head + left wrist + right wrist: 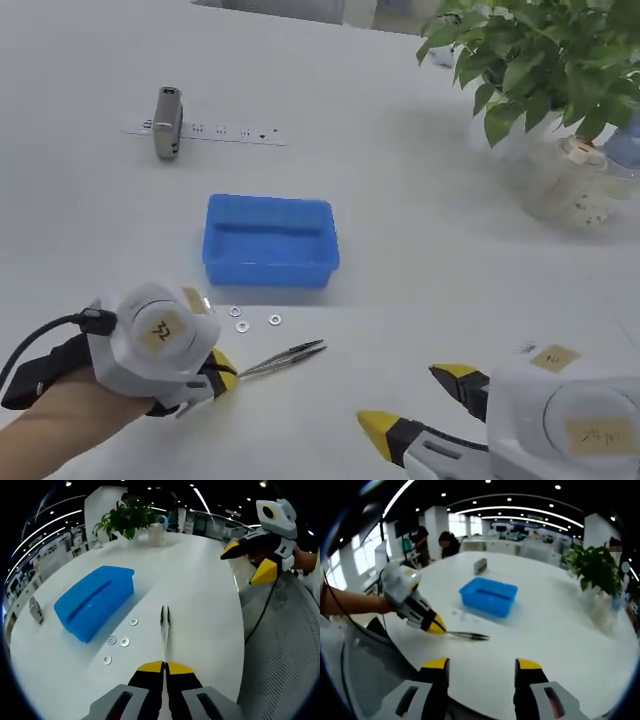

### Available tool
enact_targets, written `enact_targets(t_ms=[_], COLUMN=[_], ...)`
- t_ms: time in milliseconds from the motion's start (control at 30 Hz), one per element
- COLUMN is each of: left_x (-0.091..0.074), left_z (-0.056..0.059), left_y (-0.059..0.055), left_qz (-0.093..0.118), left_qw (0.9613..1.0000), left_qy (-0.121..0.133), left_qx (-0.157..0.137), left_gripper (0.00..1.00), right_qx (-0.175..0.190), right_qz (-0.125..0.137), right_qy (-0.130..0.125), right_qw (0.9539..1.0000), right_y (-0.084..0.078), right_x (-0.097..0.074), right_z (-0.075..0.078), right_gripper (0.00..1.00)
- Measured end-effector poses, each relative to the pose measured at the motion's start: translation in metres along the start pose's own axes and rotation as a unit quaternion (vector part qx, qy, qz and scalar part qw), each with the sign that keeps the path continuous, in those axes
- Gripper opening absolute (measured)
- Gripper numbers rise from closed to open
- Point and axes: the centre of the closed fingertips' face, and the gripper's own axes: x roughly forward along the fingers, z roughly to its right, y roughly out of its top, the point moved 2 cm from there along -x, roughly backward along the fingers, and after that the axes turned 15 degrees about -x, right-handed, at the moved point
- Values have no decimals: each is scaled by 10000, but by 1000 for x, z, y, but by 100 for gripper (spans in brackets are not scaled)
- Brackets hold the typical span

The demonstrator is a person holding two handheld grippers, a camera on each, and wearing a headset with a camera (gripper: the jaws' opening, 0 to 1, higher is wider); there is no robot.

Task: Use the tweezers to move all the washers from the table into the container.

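Left gripper (pixel 163 667): jaws pressed together on the rear end of the tweezers (pixel 164 629), which project straight forward from between the yellow tips. In the head view this gripper (pixel 221 373) sits at lower left with a hand behind it, and the tweezers (pixel 286 357) point right and slightly away from the person, low over the white table (pixel 420 250); whether their tips touch the surface cannot be determined. Right gripper (pixel 481 664): jaws well apart, nothing between them, positioned at lower right in the head view (pixel 410 398) and clear of the work. Four washers (pixel 125 641) are noted in the left gripper view, all lying flat on the table in a loose group between the tweezers and the near wall of the blue container (pixel 95 605), just beside that wall and outside it. The tweezer tips are near the washers but not on any of them. The container (pixel 270 270) stands upright, open side up, its contents unclear. Beyond it a power strip (pixel 235 132) lies with a grey adapter (pixel 167 122) plugged in. A potted plant (pixel 530 50) stands at far right.
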Motion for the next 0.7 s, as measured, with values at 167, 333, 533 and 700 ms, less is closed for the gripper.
enact_targets(t_ms=[167, 333, 533, 700], left_x=[-19, -41, -63, -75], left_z=[11, 22, 39, 49], left_y=[5, 13, 20, 19], left_qz=[133, 287, 345, 275], left_qw=[9999, 9995, 9993, 9988], left_qy=[46, 112, 37, 26], left_qx=[21, 6, 121, 402], left_gripper=[0, 0, 0, 0], right_qx=[-241, -482, -714, -906], right_qz=[-68, -12, 107, 93], right_qy=[331, 622, 990, 1619], right_qw=[9991, 9969, 9925, 9826], right_y=[-2, 1, 9, 11], right_x=[12, 23, 36, 34], right_z=[-16, -28, -49, -73], right_gripper=[38, 26, 9, 0])
